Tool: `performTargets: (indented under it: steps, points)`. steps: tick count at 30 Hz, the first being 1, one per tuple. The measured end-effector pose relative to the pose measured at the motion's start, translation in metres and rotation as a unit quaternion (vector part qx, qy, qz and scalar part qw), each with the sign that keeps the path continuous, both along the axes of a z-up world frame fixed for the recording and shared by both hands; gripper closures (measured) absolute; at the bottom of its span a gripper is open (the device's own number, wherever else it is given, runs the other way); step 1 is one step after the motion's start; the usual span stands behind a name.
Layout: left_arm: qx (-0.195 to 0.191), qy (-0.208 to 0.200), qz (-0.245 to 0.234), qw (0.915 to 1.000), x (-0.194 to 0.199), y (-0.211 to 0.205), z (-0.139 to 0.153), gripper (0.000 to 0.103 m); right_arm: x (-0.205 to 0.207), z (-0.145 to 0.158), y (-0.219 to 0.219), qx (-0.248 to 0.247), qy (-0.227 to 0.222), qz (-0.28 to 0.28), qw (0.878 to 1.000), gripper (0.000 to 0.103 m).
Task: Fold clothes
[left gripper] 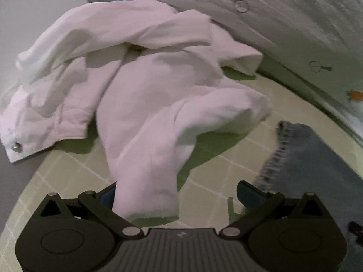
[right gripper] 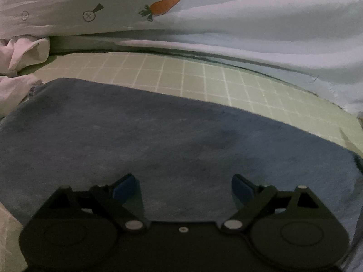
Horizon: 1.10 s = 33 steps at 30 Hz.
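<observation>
**White trousers loose, blue cloth flat**

The crumpled white denim trousers (left gripper: 145,86) sprawl on the pale green gridded cutting mat (left gripper: 217,158); one leg hangs between the left tongs (left gripper: 179,195), whose jaws stand apart; the right tongs (right gripper: 185,188) gape over the flat blue-grey fleece cloth (right gripper: 158,131), gripping nothing.

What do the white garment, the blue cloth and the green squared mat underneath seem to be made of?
White garment: probably thick cotton, maybe denim-like; matte, with stiff folds, a stitched hem and a metal button.
Blue cloth: looks like washed denim, mottled and matte, with a frayed edge in the left view.
Green mat: likely smooth rubber or vinyl, flat with printed white grid lines. Blur leaves all of this uncertain.
</observation>
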State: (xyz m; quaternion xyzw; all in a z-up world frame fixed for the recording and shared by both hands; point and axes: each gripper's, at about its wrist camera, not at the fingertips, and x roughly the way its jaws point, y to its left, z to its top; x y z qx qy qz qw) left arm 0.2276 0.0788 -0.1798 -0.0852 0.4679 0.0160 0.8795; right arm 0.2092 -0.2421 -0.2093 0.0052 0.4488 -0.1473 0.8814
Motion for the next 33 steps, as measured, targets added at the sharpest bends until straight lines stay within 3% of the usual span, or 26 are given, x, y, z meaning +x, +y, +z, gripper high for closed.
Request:
performTargets:
  steps: [4, 7, 13, 17, 21, 26, 29, 30, 31, 33]
  points:
    - [-0.020, 0.000, -0.011, 0.9997, 0.012, -0.010, 0.003, 0.002, -0.005, 0.001, -0.003, 0.016, 0.000, -0.011, 1.000, 0.010]
    - [-0.014, 0.007, -0.009, 0.9998, 0.020, -0.016, 0.007, 0.003, -0.011, 0.002, -0.008, 0.017, 0.000, -0.018, 1.000, 0.010]
    - [-0.004, 0.064, 0.048, 0.9968, -0.002, -0.001, 0.010, 0.003, -0.020, 0.002, -0.021, 0.027, 0.002, -0.032, 0.999, 0.010]
    - [0.003, 0.082, 0.034, 0.9961, -0.024, -0.008, 0.008, 0.003, -0.022, 0.000, -0.024, 0.032, 0.002, -0.033, 0.999, 0.010]
    - [-0.055, 0.067, -0.017, 0.9960, -0.030, -0.030, 0.006, 0.003, -0.022, -0.002, -0.025, 0.038, -0.001, -0.033, 0.999, 0.009]
    - [-0.081, 0.044, -0.012, 0.9956, 0.000, -0.053, -0.006, 0.008, -0.024, 0.000, -0.027, 0.038, -0.002, -0.028, 0.999, 0.009]
    - [-0.030, 0.033, -0.009, 0.9990, 0.013, -0.066, -0.013, 0.036, -0.029, 0.003, -0.029, 0.038, -0.003, -0.029, 0.999, 0.009]
    - [-0.010, 0.028, -0.011, 0.9995, 0.016, -0.070, -0.015, 0.055, -0.030, 0.004, -0.029, 0.038, -0.003, -0.029, 0.999, 0.009]
    - [0.011, 0.020, -0.025, 0.9994, 0.018, -0.074, -0.014, 0.092, -0.032, 0.004, -0.030, 0.038, -0.003, -0.030, 0.999, 0.009]
    - [0.018, 0.018, -0.040, 0.9989, 0.015, -0.075, -0.011, 0.092, -0.035, 0.005, -0.032, 0.037, -0.002, -0.031, 0.999, 0.009]
